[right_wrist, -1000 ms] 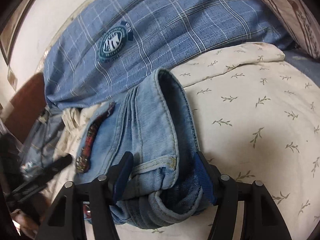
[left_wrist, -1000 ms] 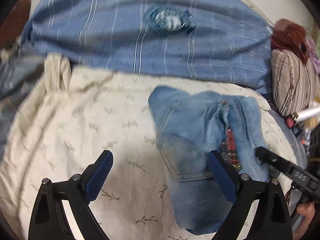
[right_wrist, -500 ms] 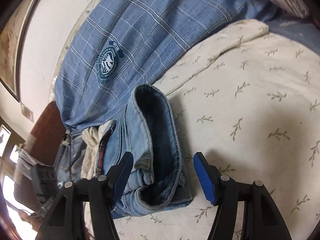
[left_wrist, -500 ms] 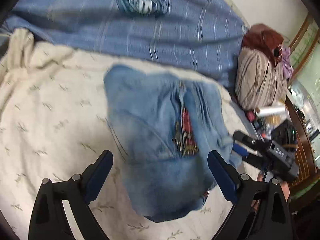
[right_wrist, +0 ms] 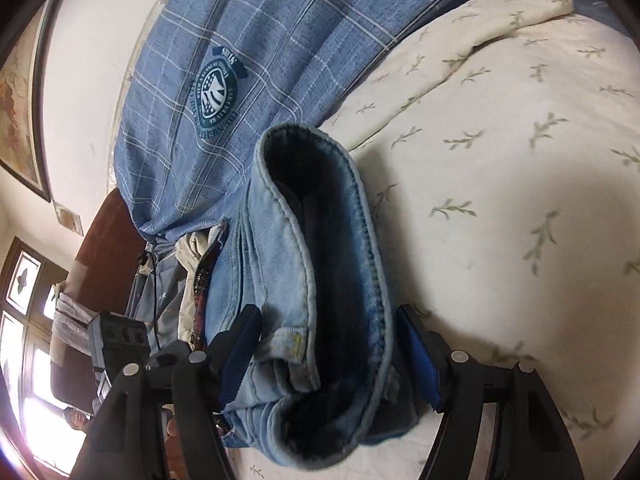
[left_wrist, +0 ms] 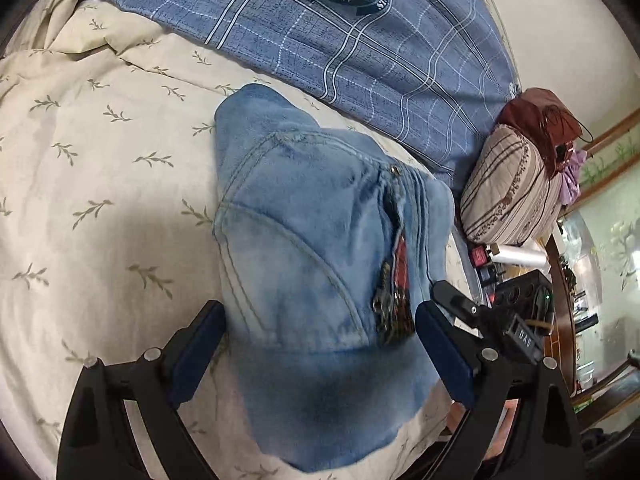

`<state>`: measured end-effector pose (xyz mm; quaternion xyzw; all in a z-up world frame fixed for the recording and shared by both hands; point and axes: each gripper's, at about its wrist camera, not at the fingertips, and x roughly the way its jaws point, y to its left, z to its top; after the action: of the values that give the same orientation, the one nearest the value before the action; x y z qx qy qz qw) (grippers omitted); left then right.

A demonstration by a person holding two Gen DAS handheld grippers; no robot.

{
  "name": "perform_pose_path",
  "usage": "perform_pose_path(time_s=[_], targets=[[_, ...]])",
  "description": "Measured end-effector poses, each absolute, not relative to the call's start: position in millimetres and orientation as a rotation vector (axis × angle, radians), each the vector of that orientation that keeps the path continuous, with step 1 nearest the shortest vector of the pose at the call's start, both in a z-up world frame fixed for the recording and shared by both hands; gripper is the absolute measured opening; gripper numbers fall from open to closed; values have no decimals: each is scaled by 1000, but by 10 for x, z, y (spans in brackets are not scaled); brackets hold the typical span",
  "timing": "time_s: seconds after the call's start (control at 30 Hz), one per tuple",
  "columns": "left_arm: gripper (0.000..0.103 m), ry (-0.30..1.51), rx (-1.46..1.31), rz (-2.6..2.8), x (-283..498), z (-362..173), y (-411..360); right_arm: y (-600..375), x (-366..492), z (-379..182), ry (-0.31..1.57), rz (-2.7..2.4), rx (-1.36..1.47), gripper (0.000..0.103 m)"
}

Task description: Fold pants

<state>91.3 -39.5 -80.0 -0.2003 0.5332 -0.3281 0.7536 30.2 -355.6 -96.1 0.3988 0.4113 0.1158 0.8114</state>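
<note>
**Folded jeans on the bed**

The jeans (left_wrist: 320,264) lay bundled on the leaf-print bedspread (left_wrist: 100,200), near its right edge. Left gripper (left_wrist: 320,350) stood wide; right gripper (right_wrist: 330,350) was opening around the bundle. Thick, limp denim (heavy-looking): best pinched at the stiff waistband.

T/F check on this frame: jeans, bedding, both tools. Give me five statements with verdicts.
1. The jeans lie folded on a cream leaf-print sheet. True.
2. The blanket behind the jeans is red. False: it is blue plaid with a round crest.
3. The left tool has its jaws spread wide, straddling the jeans. True.
4. The right tool is lifting the jeans off the bed. False: the jeans rest on the sheet, with the opening jaws at either side of them.
5. A striped cushion shows in the left wrist view. True.
</note>
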Motion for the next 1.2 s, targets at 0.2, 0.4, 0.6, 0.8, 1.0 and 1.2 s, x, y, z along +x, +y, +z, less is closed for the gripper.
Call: perform_pose_path(time_s=[0.2, 0.4, 0.6, 0.8, 1.0, 1.2], targets=[[95, 1154, -413, -708, 975, -864, -547, -3439, 448, -950, 866, 258, 790, 74], [95, 1113, -340, -699, 957, -806, -658, -3255, 506, -887, 857, 246, 688, 78], [93, 1062, -301, -711, 905, -680, -676, -3196, 458, -804, 828, 267, 653, 76], [87, 1095, -216, -657, 927, -763, -713, -3210, 495, -901, 866, 262, 676, 73], [87, 1082, -218, -644, 906, -767, -712, -3223, 481, -919, 860, 258, 683, 73], [92, 1095, -238, -635, 906, -815, -698, -3255, 472, -945, 863, 275, 701, 74]])
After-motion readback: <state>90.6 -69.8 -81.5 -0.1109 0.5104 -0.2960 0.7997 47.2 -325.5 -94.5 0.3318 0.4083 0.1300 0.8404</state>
